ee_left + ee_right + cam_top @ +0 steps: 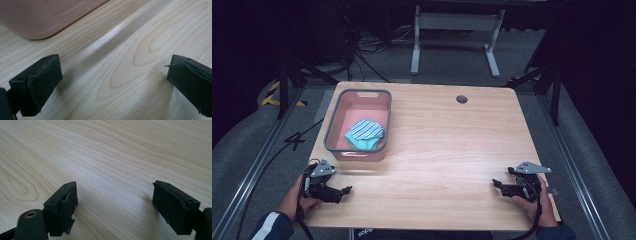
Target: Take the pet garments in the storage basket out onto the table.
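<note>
A light wooden rectangular table is sitting in a dark room, seen from above. Near its far left corner, a pink rectangular plastic bin with a grey rim is resting on the tabletop. Inside the bin, toward its near end, a small bundle of blue-and-white striped and teal cloth is lying loosely folded. A small dark round hole is showing in the table near the far edge.

A person's hands are coming in from the near edge. The left hand is holding the left gripper at the near left corner, just in front of the bin and apart from it. Its black jaws are standing wide apart with nothing between them, hovering low over bare wood in the left gripper view, with the bin's pink wall close ahead.

The right hand is holding the right gripper near the near right corner, well apart from the bin. Its jaws are also spread wide and empty, over bare wood grain in the right gripper view.
</note>
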The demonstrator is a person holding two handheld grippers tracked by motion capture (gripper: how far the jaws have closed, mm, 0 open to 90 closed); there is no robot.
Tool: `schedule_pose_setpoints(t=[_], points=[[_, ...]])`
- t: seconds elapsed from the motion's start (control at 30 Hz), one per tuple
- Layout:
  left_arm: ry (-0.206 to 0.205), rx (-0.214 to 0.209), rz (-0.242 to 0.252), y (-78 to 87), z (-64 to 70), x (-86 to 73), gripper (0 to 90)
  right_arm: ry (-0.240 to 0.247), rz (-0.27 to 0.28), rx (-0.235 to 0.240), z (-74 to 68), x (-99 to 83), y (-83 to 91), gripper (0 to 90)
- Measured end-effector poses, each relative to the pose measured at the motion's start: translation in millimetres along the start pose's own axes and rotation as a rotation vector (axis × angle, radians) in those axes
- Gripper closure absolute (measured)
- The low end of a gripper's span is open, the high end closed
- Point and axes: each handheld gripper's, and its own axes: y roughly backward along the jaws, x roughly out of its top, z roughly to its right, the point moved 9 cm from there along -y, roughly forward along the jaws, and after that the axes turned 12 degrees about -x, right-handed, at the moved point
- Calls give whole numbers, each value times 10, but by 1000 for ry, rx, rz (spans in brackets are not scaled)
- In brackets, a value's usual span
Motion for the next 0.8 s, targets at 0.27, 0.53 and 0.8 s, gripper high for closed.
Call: schedule_pose_setpoints(t=[0.27,0.53,0.8], points=[[10,11,4,0,0,-1,1,1,0,0,-1,1,-2,206],[21,25,-14,45,-10,-39,3,1,0,-1,-1,1,-1,205],[-7,4,-81,95,15,-45,34,0,-1,-1,-2,1,-1,205]])
